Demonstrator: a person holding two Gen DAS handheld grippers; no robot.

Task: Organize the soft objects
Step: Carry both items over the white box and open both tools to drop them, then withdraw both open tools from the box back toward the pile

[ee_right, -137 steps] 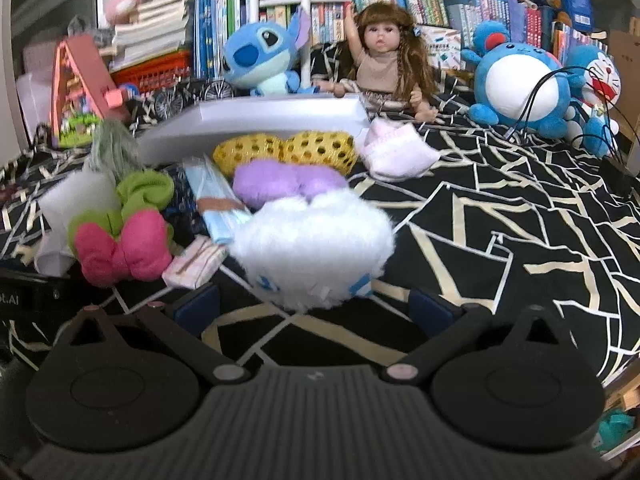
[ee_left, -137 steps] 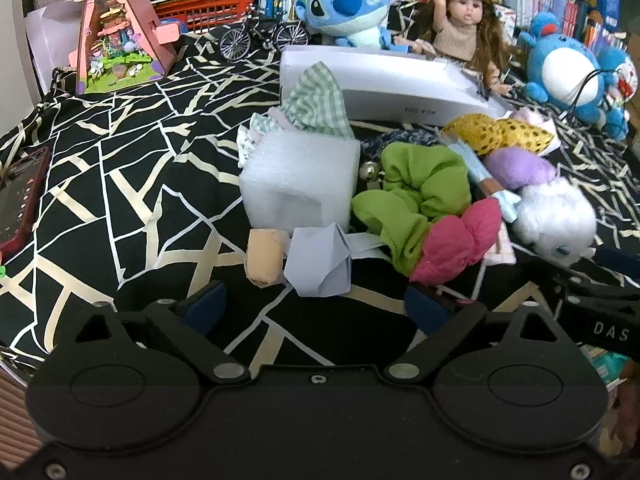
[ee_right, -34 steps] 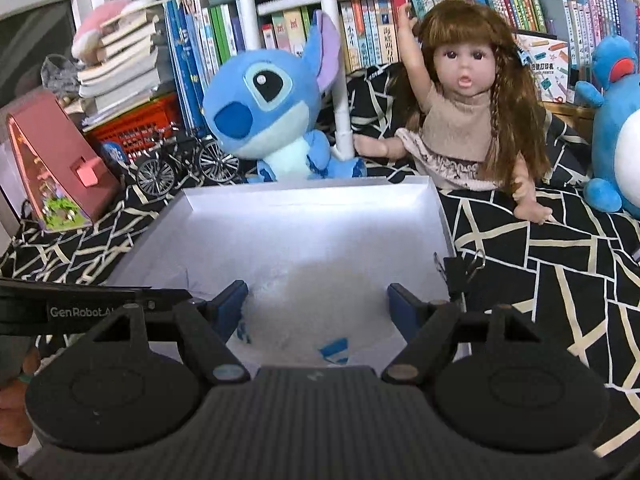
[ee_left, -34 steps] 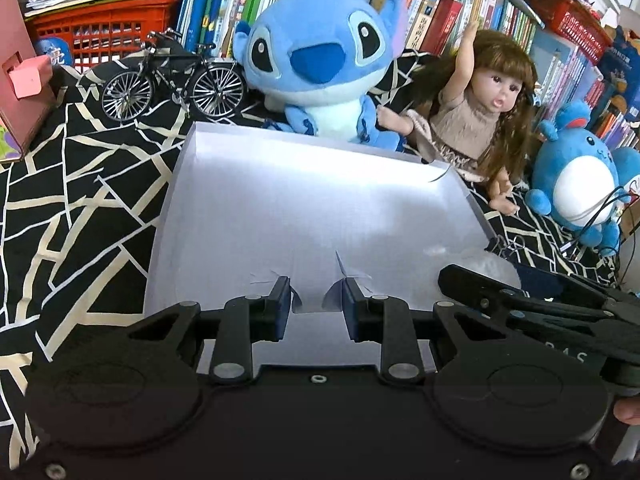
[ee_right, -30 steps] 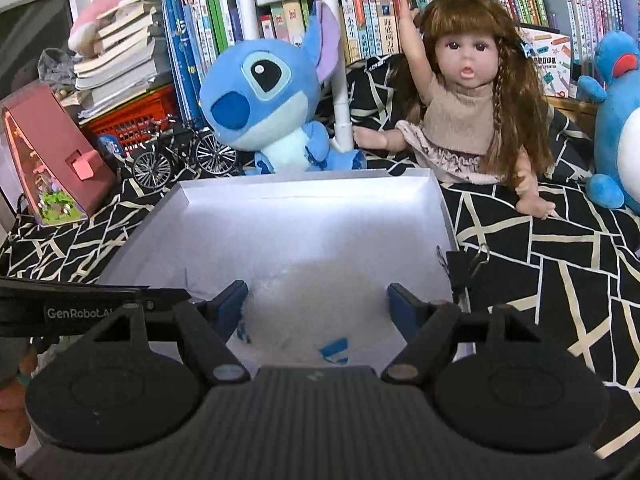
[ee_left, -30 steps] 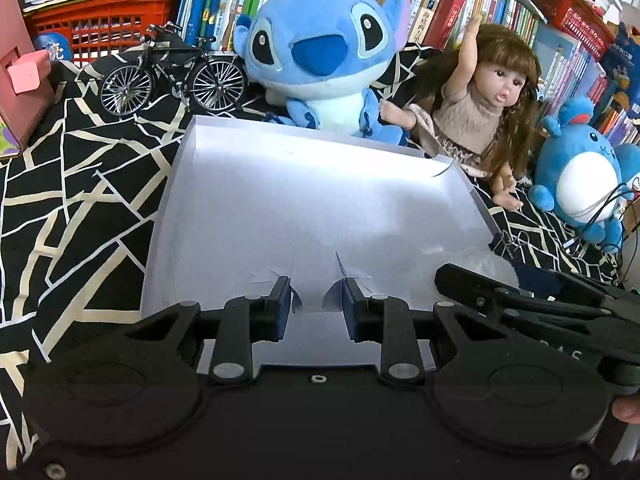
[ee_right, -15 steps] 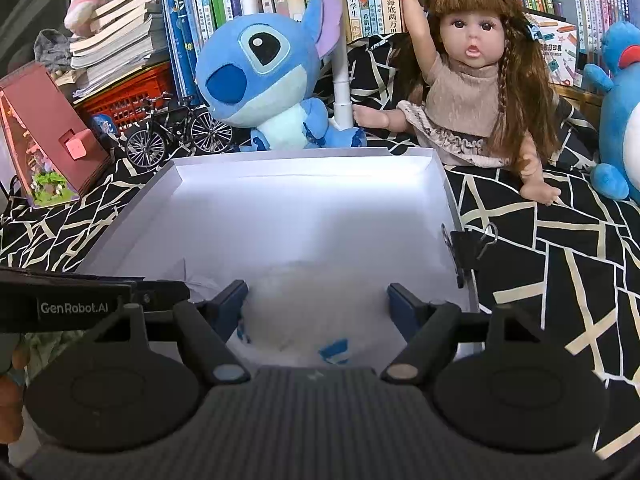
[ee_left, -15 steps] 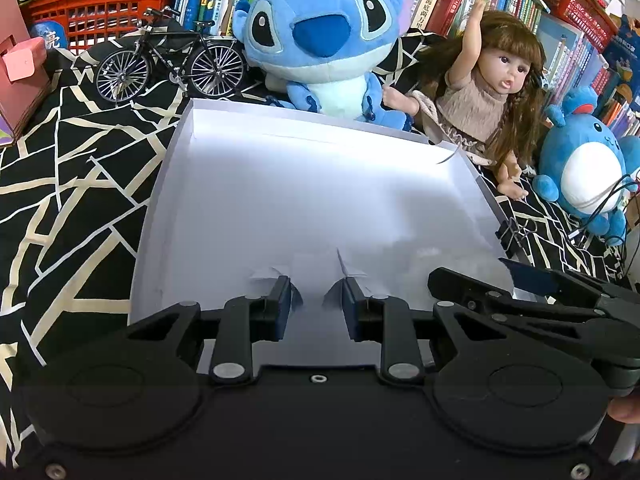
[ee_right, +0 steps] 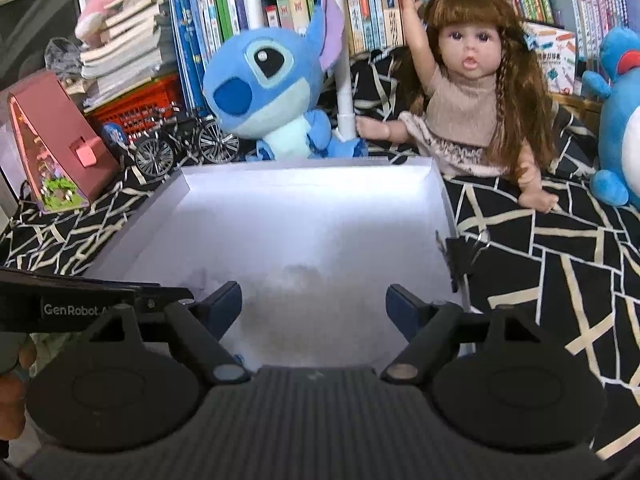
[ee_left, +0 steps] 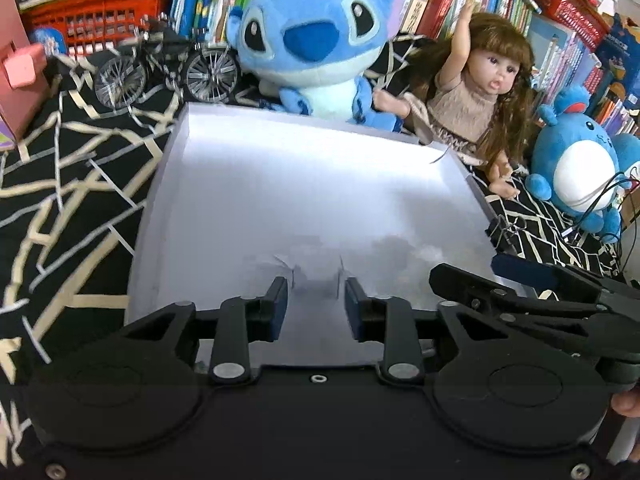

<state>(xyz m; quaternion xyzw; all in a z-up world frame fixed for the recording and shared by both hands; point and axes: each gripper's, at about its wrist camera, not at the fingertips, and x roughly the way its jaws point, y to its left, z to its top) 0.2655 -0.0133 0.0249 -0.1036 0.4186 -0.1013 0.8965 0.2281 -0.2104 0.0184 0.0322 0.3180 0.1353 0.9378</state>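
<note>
A shallow white box (ee_left: 176,184) (ee_right: 438,188) lies on the black patterned cloth. My left gripper (ee_left: 314,304) hovers over its near left part, fingers closed on a small pale folded paper piece (ee_left: 310,280). My right gripper (ee_right: 314,308) is beside it over the near right part, jaws wide around a white fluffy plush (ee_right: 304,300) that rests low in the box; it also shows in the left wrist view (ee_left: 404,256). The blue pads (ee_right: 224,308) look slightly clear of the fluff.
A blue Stitch plush (ee_left: 316,40) (ee_right: 268,92), a long-haired doll (ee_left: 480,96) (ee_right: 476,96) and a blue round plush (ee_left: 576,168) sit behind the box. A model bicycle (ee_left: 168,68), a pink toy house (ee_right: 48,148), a red basket and bookshelves stand at the back left. A binder clip (ee_right: 460,252) grips the box's right wall.
Both grippers carried their loads from the pile to the box and sank lower into it. The right jaws have opened a little wider around the white plush.
</note>
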